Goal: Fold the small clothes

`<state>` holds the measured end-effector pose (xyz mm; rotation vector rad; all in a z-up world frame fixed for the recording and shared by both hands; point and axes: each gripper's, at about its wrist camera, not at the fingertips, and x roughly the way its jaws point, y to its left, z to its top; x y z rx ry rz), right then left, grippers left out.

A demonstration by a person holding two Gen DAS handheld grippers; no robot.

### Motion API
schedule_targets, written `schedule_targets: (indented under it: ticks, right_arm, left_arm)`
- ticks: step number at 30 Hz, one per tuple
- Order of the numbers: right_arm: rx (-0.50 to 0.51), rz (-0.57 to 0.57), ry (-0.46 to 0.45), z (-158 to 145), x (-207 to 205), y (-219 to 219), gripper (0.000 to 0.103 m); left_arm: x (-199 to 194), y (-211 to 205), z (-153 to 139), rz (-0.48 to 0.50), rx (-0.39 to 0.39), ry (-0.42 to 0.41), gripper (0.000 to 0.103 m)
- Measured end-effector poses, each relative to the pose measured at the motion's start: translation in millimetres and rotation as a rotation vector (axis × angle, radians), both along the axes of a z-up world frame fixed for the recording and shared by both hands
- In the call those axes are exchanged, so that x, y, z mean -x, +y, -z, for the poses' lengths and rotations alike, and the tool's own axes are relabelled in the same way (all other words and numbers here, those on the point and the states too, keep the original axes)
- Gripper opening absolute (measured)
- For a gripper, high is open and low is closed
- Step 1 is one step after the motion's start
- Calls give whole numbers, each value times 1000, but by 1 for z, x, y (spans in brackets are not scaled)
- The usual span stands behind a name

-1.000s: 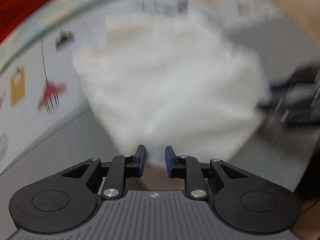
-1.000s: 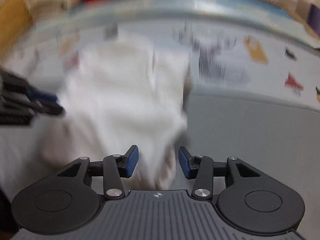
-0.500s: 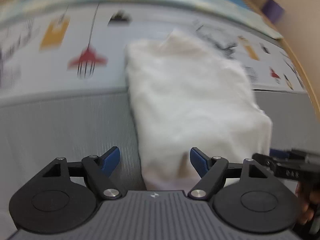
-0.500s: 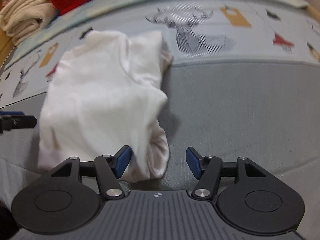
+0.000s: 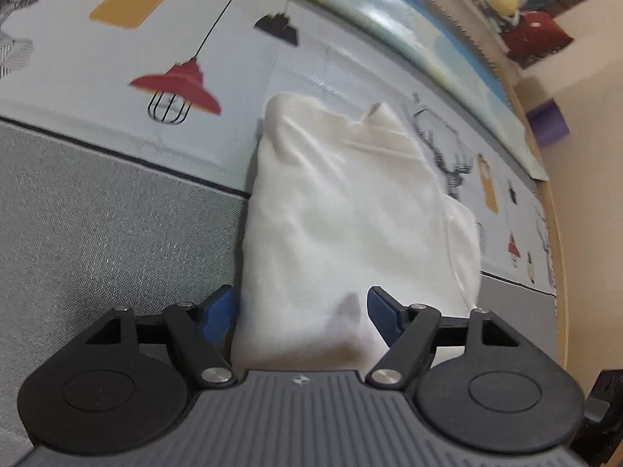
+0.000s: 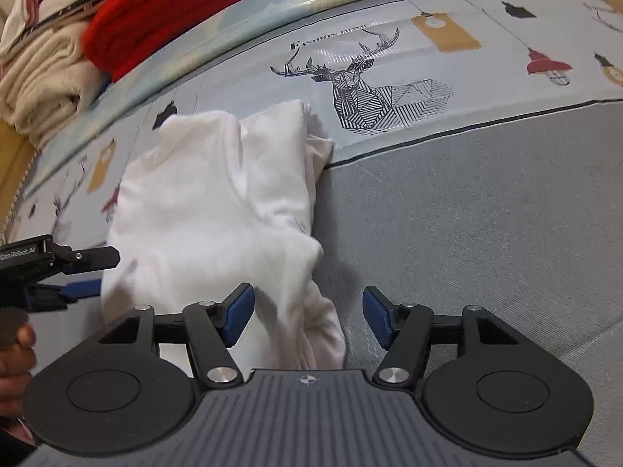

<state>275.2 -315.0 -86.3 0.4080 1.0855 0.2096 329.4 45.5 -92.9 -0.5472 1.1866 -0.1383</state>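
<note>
One white folded garment [image 6: 218, 210] lies on the mat; two grippers are there, left gripper [image 5: 301, 311] and right gripper [image 6: 307, 313]; behind are one red knit [image 6: 175, 7], one beige towel pile [image 6: 43, 78] and one printed deer [image 6: 366, 85]

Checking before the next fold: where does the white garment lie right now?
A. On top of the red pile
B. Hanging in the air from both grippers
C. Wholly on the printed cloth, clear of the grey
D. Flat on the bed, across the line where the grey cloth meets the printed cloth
D: the white garment lies flat, its far end on the printed cloth, its near end on the grey cloth.
</note>
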Motion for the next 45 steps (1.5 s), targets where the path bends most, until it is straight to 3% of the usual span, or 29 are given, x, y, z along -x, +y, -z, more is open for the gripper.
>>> schedule_targets:
  ticks: [6,10,12,13,15,18,22,25,27,28,30,37,40,42,44,45]
  right_arm:
    - [-5,7,34,14,-15,6,69]
    - [-16,11,43,19,-21,14,66]
    - [-41,-20,44,19,-24,25,49]
    - [-38,-37,39,18,-26,32,48]
    - [-3,-77,12,14,-28,46,45]
    - [-70,-117,8,13,-33,61,41]
    - [-105,-199,9,9,-29,89,42]
    - [-75,-206,6,2,-26,98,43]
    - [-43,-193,16,-1,-24,96,43]
    - [-27,-191,16,-1,-23,96,49]
    - [28,-200,11,1,-21,94,52]
    - [45,-187,-2,-1,-6,94,54]
    - [27,-268,50,6,-1,104,53]
    - [102,-322,71,14,6,113,57]
    - [117,-328,60,13,9,114,48]
    - [94,-317,62,11,9,111,29]
  left_arm:
    - [-13,-12,18,44,-23,8,74]
    - [-19,-13,14,72,-53,2,42]
    - [-23,-8,10,91,-48,-3,33]
    - [-23,-4,7,94,-50,-9,31]
    - [-20,7,-2,88,-95,-22,31]
    - [-16,29,-11,50,-150,-22,31]
    - [-13,54,-13,25,-214,3,38]
    - [-5,61,-25,11,-263,-39,40]
    - [2,57,-31,41,-291,-81,39]
    - [1,51,-28,75,-296,-88,39]
    - [2,44,-9,153,-333,-45,44]
    - [16,47,-28,88,-288,-72,49]
    - [21,45,-17,113,-285,-25,50]
    - [25,44,-10,115,-262,-11,50]
    - [26,45,-7,121,-228,3,46]
    - [26,45,-6,121,-224,1,46]
